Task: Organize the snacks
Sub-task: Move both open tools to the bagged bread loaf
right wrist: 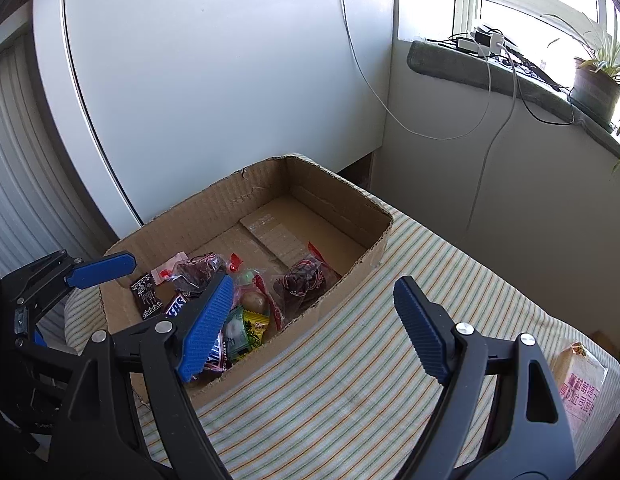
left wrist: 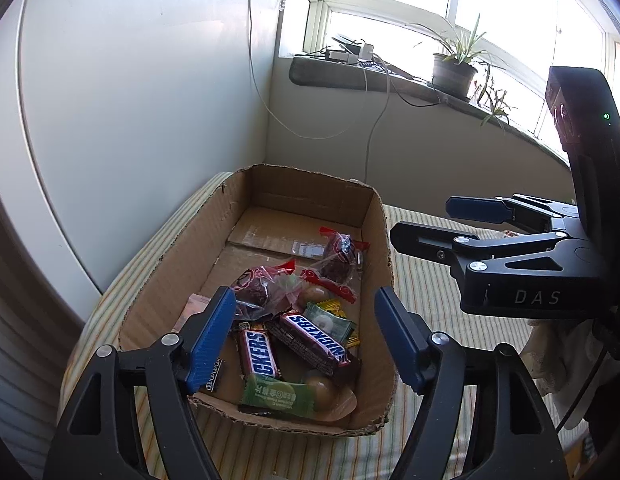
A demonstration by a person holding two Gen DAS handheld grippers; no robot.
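A cardboard box (left wrist: 373, 216) sits on a striped bench (right wrist: 349, 380), its long axis running away toward the wall. Snacks lie at its near end; two Snickers bars (left wrist: 313, 338) point diagonally. The left gripper (left wrist: 306, 336) hovers over them, jaws apart, empty. The right gripper (right wrist: 313, 328), jaws apart, holds nothing.

Strong daylight enters through the window (left wrist: 449, 12) at the far right, blown out to pure white; the wall (left wrist: 150, 100) is evenly lit; shadows inside the cardboard box (right wrist: 214, 216) are soft; both fisheye views bend straight lines and darken at the corners; focus is sharp throughout.
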